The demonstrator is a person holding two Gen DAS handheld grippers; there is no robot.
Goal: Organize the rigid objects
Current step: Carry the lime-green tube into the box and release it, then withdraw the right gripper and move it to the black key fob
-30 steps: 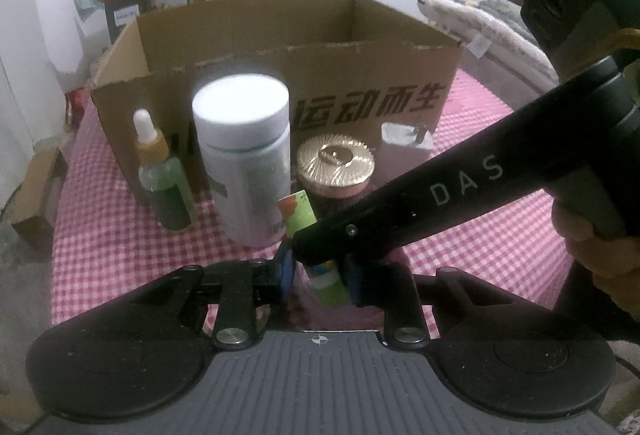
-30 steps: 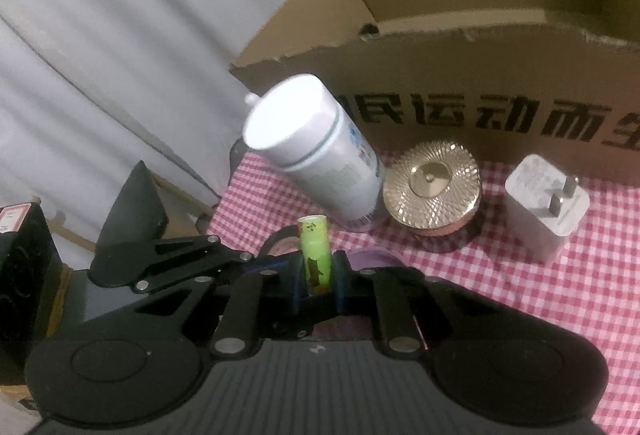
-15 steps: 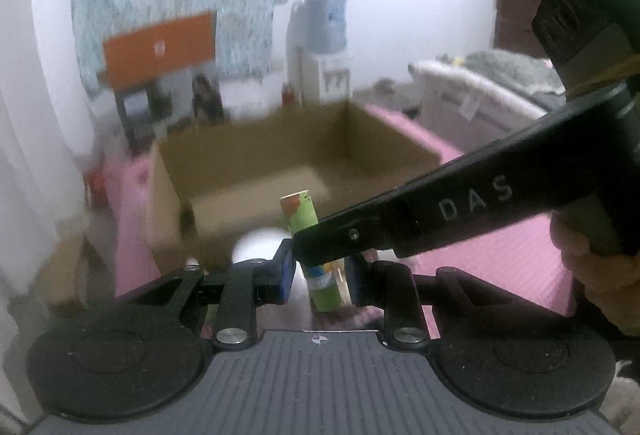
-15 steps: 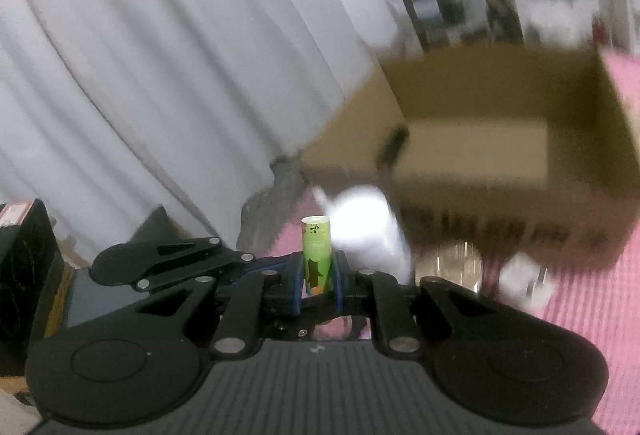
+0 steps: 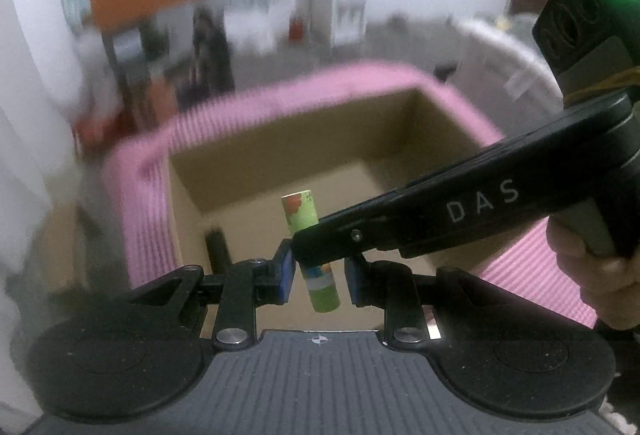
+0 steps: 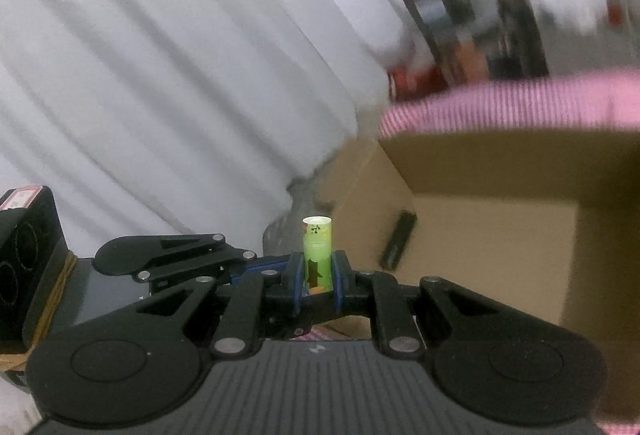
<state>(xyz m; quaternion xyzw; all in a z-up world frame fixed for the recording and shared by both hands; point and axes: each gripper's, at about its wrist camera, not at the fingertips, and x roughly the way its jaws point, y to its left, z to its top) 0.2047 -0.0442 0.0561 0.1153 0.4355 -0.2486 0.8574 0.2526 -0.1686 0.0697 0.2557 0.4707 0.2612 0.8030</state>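
on the far left of the right wrist view a white curtain is hanging in folds, and the left tongs are reaching in low from that side. in the left wrist view the left tongs are sitting nearly closed around the lower end of the little green tube — the blue pad on the left is pressing the tube's side, but the right pad's contact is hidden, so i cannot tell whether this pair is truly gripping.

moving to the middle, the green tube is standing upright in the air, and the right tongs are clamping it fully between their blue pads at mid height. the right tongs are crossing in front of the tube from the right in the left wrist view, a hand gripping their handle at the edge.

behind and right of the tube the open cardboard box is gaping, a dark stick-like object lying inside against its left wall. the tube is hovering over the box's near edge, touching nothing but the tongs. around the box the pink checked cloth of the table is showing — the whole background is smeared with motion blur.
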